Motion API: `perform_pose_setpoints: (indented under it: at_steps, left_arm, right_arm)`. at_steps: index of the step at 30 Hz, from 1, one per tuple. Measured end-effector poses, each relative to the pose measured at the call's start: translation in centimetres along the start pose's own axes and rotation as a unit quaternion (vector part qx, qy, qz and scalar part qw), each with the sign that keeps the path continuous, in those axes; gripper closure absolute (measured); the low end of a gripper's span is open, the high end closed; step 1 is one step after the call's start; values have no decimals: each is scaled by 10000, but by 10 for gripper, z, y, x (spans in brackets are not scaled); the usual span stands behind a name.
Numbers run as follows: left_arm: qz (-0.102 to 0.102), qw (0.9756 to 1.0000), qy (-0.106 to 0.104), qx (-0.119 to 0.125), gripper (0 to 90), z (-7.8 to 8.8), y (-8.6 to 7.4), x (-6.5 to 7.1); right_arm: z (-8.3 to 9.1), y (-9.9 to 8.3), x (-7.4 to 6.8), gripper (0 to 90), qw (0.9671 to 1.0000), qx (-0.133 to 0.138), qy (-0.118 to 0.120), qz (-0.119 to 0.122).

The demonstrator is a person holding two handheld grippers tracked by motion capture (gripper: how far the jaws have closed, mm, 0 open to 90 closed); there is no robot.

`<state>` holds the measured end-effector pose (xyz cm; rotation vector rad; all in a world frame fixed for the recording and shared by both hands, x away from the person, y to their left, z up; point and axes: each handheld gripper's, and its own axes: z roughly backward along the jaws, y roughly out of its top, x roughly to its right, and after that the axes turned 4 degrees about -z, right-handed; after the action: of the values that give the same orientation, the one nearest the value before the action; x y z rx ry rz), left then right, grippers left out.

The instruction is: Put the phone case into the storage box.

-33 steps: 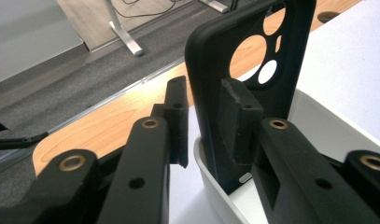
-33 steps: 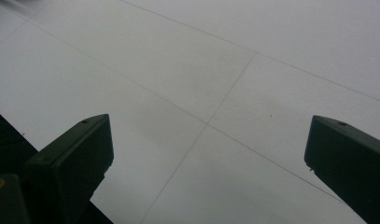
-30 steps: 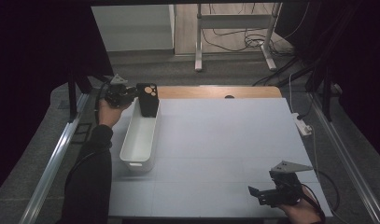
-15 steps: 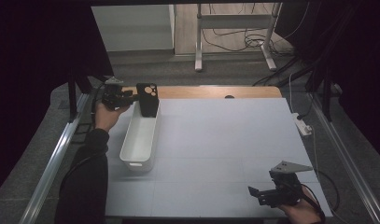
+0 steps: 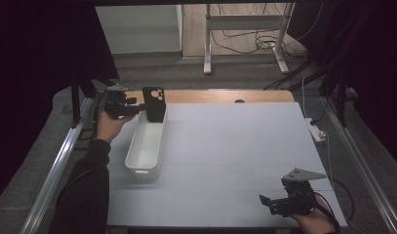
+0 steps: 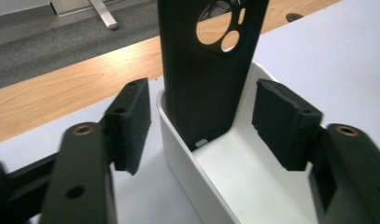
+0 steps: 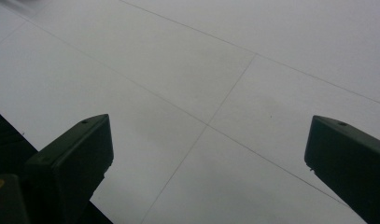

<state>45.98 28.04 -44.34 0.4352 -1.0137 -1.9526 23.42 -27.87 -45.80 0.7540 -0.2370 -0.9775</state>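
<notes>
The phone case [image 6: 204, 79] stands on end in the far end of the white bin [image 5: 148, 146], leaning against the bin's end wall, its round camera holes at the top. In the high view it sits at about ten o'clock on the surface [image 5: 245, 146], close to the wooden strip [image 5: 210, 96] along the far edge. In the left gripper view the case rises at twelve o'clock, straight ahead between my two pads.

My left gripper [image 6: 201, 123] is level with the case, coming in from the nine o'clock side of the bin. Its jaws have just been opening. The pads [image 6: 129, 123] stand clear on either side of the case, with a gap showing at each side, so nothing is pressed or held. The case stays up on its own against the bin wall. My left hand [image 5: 110, 124] is just beside the bin's far corner.

The bin is long and narrow, running from the case back toward me, and its inside is otherwise bare white.

My right gripper [image 5: 279, 202] is well apart from all this, at about five o'clock near the near edge. In the right gripper view its jaws are spread wide over the plain surface with nothing between them.
</notes>
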Motion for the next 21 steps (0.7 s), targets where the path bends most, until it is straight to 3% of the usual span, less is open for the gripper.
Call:
perform_pose_setpoints:
  at_steps: [8, 12, 15, 21]
  left_arm:
    - [34, 10000, -35, -1, 181, 8, -3, 5]
    - [31, 9999, -103, 16, 131, 12, -4, 11]
    - [-10, 9996, -293, -6, 105, 15, -5, 17]
    - [-69, 9994, -353, 0, 66, 20, -7, 25]
  right_arm:
    - [0, 0, 0, 8, 10000, -8, 8, 13]
    - [0, 0, 0, 0, 10000, -18, 2, 6]
    - [0, 0, 0, 0, 10000, -7, -43, -27]
    - [2, -1, 1, 0, 9999, 101, -99, -41]
